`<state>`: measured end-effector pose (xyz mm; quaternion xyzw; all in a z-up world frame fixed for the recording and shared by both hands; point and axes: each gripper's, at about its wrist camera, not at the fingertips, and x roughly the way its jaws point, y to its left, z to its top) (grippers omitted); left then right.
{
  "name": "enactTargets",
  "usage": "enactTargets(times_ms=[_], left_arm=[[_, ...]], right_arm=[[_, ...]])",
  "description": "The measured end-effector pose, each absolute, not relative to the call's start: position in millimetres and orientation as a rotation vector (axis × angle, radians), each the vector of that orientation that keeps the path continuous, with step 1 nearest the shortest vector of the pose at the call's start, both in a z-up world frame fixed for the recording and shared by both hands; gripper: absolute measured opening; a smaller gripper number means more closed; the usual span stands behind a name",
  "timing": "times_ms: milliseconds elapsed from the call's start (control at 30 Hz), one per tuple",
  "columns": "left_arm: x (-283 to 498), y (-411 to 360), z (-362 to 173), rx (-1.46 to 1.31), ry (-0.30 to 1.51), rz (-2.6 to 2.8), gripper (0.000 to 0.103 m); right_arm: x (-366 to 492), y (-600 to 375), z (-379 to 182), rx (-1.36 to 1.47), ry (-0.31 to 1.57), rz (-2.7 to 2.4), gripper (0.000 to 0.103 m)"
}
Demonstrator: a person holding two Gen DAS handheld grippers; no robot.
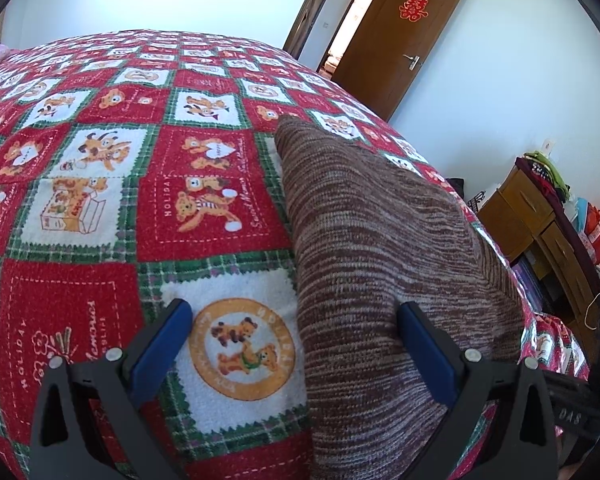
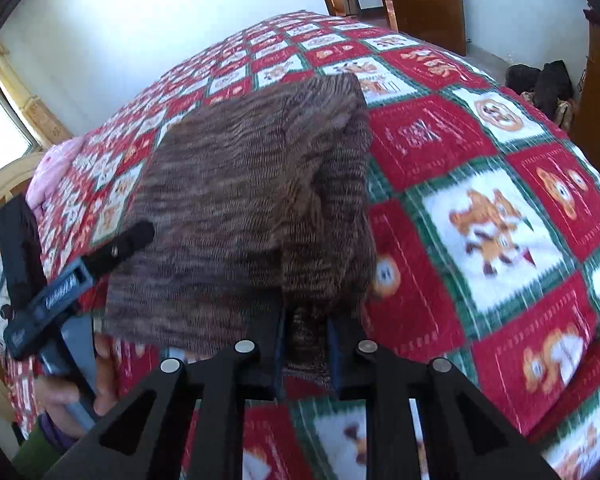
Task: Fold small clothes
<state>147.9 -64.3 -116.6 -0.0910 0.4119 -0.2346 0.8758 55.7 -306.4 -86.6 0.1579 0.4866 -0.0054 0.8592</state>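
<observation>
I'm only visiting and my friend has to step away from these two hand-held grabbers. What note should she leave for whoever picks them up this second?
Right gripper: jaws nearly closed, pinching the near edge of the brown striped knitted garment.
Left gripper: jaws wide open, empty, one finger over the garment's edge; whether it touches is unclear.
The garment lies on the red, green and white bear-print bedspread, one side already doubled over.
Left: finish the fold, smooth it flat, let go.

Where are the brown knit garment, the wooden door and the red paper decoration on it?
brown knit garment [image 1: 380, 260]: left wrist view, middle of the knit.
wooden door [image 1: 384, 60]: left wrist view, lower panel.
red paper decoration [image 1: 413, 8]: left wrist view, its centre.
</observation>
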Motion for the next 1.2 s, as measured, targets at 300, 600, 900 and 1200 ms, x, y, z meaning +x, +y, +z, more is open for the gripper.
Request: enactTargets(times_ms=[300, 600, 900, 1200], left_arm=[[133, -78, -115, -0.024, 0.879, -0.442, 0.103], [105, -80, -111, 0.054, 0.872, -0.344, 0.103], [110, -75, -76, -0.011, 0.846, -0.420, 0.103], [172, -90, -69, -0.208, 0.868, -0.470, 0.103]], right_arm=[[37, -312, -80, 0.344, 1.054, -0.004, 0.021], [-15, -302, -37, 0.264, 0.871, -0.129, 0.049], [3, -312, -13, 0.265, 0.785, -0.127, 0.063], [66, -338, -26, 0.346, 0.763, -0.115, 0.071]])
